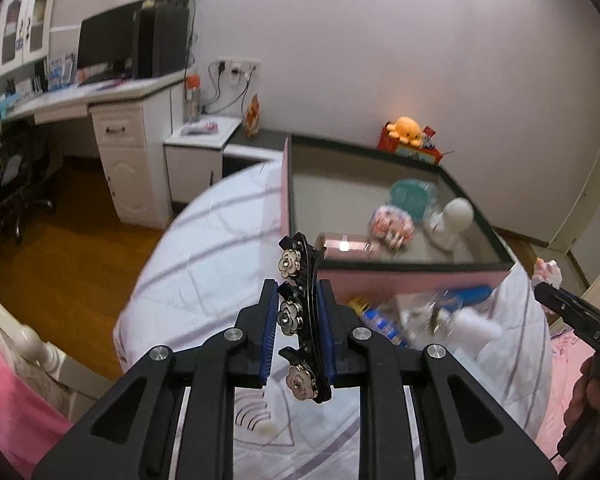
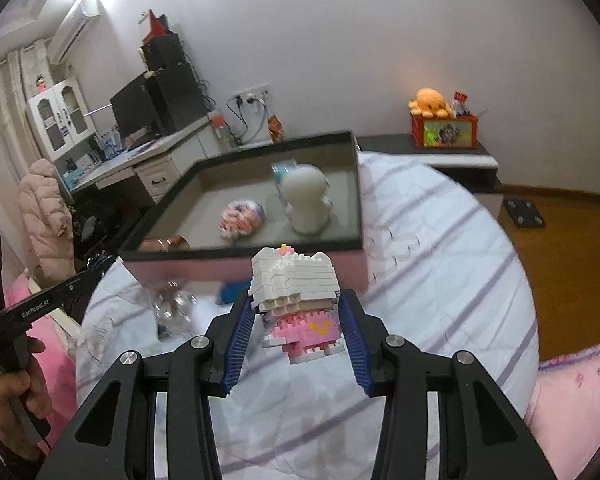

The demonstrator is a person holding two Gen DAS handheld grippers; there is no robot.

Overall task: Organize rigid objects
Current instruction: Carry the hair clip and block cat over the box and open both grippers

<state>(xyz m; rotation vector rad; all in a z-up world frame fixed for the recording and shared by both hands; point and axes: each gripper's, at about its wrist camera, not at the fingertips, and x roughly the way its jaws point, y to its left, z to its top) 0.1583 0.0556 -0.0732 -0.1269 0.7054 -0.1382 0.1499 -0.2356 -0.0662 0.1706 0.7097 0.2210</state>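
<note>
My left gripper [image 1: 298, 316] is shut on a black hair clip [image 1: 302, 320] with three flower ornaments, held upright above the bed. My right gripper [image 2: 296, 312] is shut on a white and pink brick-built cat figure [image 2: 294, 300], also lifted above the bed. Ahead of both stands a pink box with a dark rim [image 1: 412, 268] [image 2: 240, 254]. Inside it lie a white figurine [image 1: 452, 220] [image 2: 306, 200], a patterned ball [image 1: 392, 224] [image 2: 242, 214], a teal lidded container [image 1: 410, 198] and a pink cylinder [image 1: 346, 246]. The right gripper's body shows at the left wrist view's right edge [image 1: 572, 312].
A white quilt with purple lines [image 1: 204, 272] [image 2: 440, 264] covers the bed. In front of the box lie a clear plastic item [image 2: 172, 308] and a blue packet [image 1: 380, 320]. A desk with a monitor [image 1: 108, 44] stands at the left; an orange plush [image 2: 428, 102] sits on a red box.
</note>
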